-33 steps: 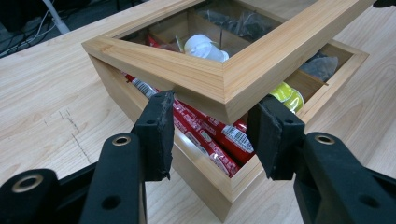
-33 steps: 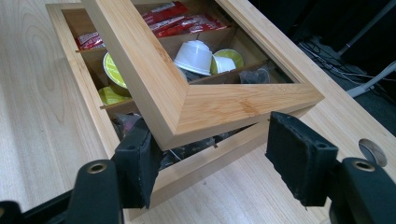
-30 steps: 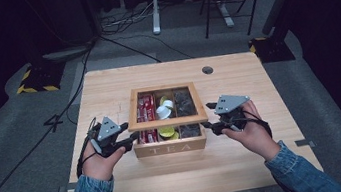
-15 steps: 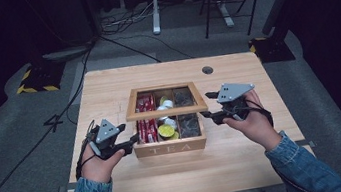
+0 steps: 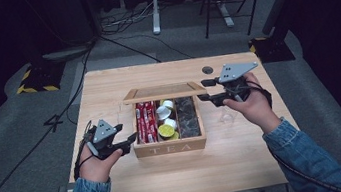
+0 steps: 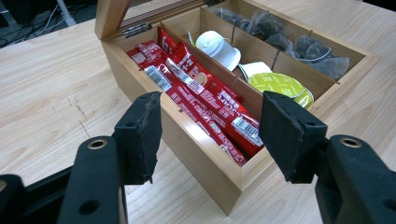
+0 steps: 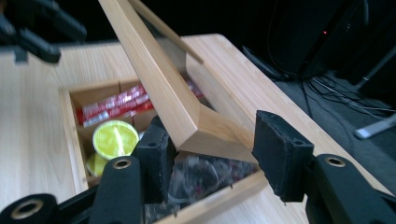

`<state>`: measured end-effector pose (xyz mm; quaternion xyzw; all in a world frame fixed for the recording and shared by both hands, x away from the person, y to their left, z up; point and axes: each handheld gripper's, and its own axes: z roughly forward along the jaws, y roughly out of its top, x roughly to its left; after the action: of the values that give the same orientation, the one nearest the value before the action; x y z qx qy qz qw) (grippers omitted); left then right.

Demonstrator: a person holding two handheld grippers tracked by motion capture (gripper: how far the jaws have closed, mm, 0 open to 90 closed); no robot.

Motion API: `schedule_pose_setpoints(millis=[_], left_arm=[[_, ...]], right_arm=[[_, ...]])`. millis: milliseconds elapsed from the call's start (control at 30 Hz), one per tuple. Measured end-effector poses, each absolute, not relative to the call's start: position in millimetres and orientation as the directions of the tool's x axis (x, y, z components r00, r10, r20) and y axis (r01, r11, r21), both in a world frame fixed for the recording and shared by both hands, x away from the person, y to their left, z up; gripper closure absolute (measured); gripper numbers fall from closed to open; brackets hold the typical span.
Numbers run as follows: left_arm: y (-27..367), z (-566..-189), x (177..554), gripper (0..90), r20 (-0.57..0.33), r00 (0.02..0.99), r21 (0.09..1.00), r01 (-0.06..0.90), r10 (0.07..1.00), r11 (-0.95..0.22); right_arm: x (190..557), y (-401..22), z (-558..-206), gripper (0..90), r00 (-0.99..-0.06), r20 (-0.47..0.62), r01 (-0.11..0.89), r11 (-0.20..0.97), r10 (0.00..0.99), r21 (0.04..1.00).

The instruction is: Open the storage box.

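Note:
A wooden tea box (image 5: 171,149) sits mid-table with its glass-paned lid (image 5: 163,92) tilted up at the back. Inside lie red sachets (image 6: 196,93), a white pod (image 6: 217,44), a yellow-topped pod (image 6: 275,84) and wrapped tea bags (image 6: 303,46). My left gripper (image 5: 132,142) (image 6: 212,100) is open at the box's front left corner; its jaws have widened in the last second and straddle the corner without pressing. My right gripper (image 5: 203,91) (image 7: 212,130) has the lid's right corner (image 7: 205,126) between its jaws. They have just been closing, with a gap left at one pad (image 7: 280,154).
The light wooden table (image 5: 106,85) has a round cable hole (image 5: 208,70) behind the box. A small clear object (image 5: 224,116) stands by my right hand. Past the far edge are desk legs, chair legs and cables on grey carpet.
My right gripper has risen and moved toward the back, and the lid has swung up with it. The left gripper's jaws have spread apart while that hand stayed put.

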<state>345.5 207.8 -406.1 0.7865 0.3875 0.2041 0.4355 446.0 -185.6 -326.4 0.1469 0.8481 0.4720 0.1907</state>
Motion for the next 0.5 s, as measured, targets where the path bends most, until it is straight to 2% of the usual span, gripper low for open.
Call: schedule_pose_setpoints(millis=[100, 500], left_arm=[[207.6, -406.9, 346.9, 39.8, -0.015, 0.615, 0.843, 0.432, 0.788, -0.321], [212.9, -408.9, 350.0, 39.6, -0.02, 0.606, 0.844, 0.437, 0.795, -0.312]], right_arm=[[454.8, -187.1, -322.7, 49.0, -0.89, -0.154, 0.083, 0.487, 0.428, 0.87], [485.6, -185.3, -300.3, 53.3, -0.869, -0.149, 0.086, 0.441, 0.471, 0.893]])
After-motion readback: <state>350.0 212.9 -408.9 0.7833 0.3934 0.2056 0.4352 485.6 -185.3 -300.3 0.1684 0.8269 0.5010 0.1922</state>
